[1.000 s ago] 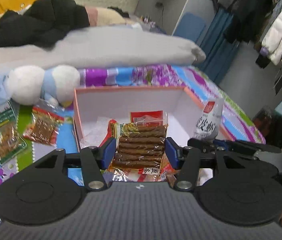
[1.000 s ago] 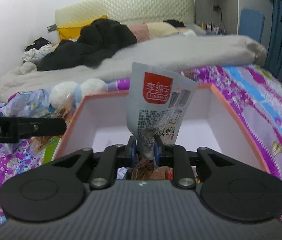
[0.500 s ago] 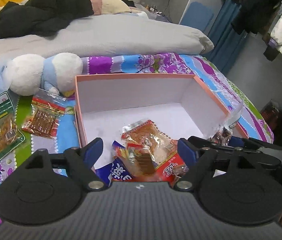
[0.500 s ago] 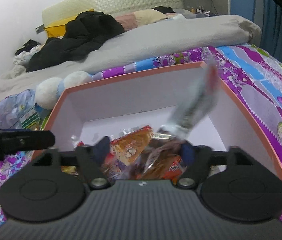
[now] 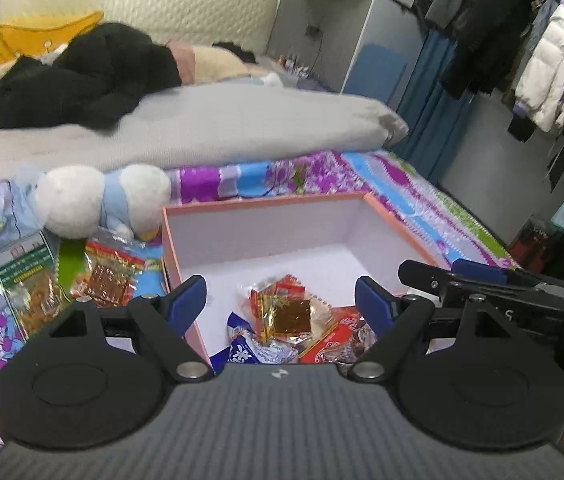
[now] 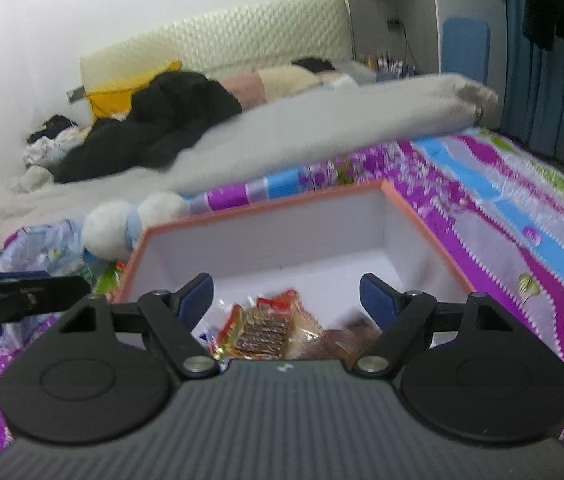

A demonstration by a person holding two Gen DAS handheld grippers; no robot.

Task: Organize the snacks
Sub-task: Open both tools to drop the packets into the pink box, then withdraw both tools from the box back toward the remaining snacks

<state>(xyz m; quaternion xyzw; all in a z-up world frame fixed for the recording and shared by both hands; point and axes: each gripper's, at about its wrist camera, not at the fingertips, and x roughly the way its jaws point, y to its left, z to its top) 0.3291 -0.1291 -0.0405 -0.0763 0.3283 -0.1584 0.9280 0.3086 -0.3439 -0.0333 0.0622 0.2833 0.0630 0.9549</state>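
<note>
A pink-rimmed white box (image 5: 266,202) stands on the bed; it also shows in the right wrist view (image 6: 262,210). Several snack packets (image 5: 286,320) lie piled in its near part, also seen in the right wrist view (image 6: 266,330). My left gripper (image 5: 280,300) is open and empty above the box's near edge. My right gripper (image 6: 286,294) is open and empty over the same pile; it shows from the side in the left wrist view (image 5: 482,284). Two more snack packets, a red one (image 5: 108,276) and a green one (image 5: 32,280), lie left of the box.
A white and blue plush toy (image 5: 102,196) lies beside the box's far left corner. A grey duvet (image 5: 202,128) and black clothes (image 5: 82,76) cover the bed behind. The bed's right edge (image 5: 462,216) drops off toward hanging coats (image 5: 542,60).
Both grippers opened and let go: the left dropped its brown-stick packet, the right its grey pouch, into the box. Both have since pulled back a little, empty.
</note>
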